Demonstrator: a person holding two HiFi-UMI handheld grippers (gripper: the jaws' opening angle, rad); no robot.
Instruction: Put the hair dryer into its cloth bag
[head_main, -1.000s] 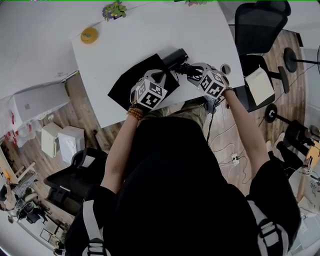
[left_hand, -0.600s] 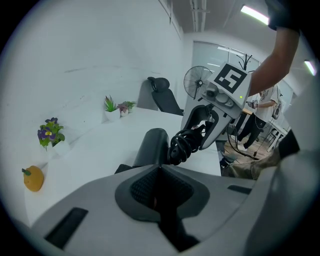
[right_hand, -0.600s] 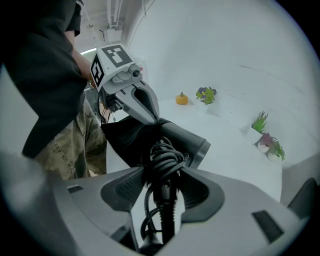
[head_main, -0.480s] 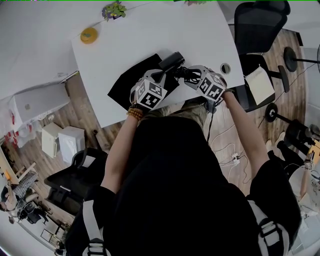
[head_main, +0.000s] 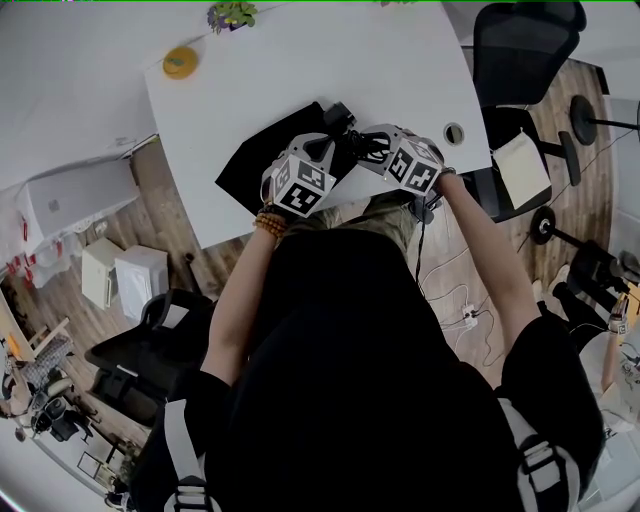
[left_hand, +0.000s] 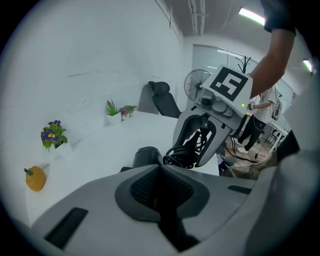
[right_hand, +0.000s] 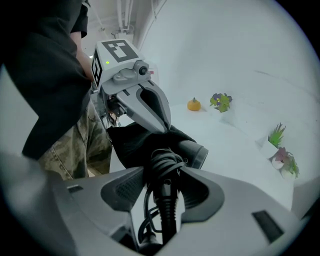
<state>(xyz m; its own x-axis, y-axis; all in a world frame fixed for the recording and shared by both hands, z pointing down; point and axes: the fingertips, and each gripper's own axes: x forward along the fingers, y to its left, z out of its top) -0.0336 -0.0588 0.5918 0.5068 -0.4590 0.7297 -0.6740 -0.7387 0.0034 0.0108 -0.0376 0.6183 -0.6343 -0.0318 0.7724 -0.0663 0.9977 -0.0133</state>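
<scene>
A black cloth bag (head_main: 262, 160) lies on the white table (head_main: 300, 60). My left gripper (head_main: 322, 152) is shut on the bag's edge at its mouth and holds the cloth up; in the right gripper view the left gripper (right_hand: 161, 124) pinches the bag (right_hand: 131, 142). My right gripper (right_hand: 162, 172) is closed on the hair dryer's handle, which has the black cord wound round it. The dryer's dark barrel (right_hand: 196, 152) points at the bag's mouth. In the head view only the dryer's end (head_main: 337, 113) shows beyond the grippers. The left gripper view shows the barrel (left_hand: 147, 156) and the coiled cord (left_hand: 189, 152).
An orange fruit-shaped thing (head_main: 181, 62) and a pot of purple flowers (head_main: 231, 16) stand at the table's far edge. A round cable hole (head_main: 454, 133) is at the table's right. A black office chair (head_main: 520, 40) stands to the right of the table.
My right gripper has moved left with the hair dryer towards the bag's mouth, and less of the barrel shows now. The left gripper has kept still on the bag.
</scene>
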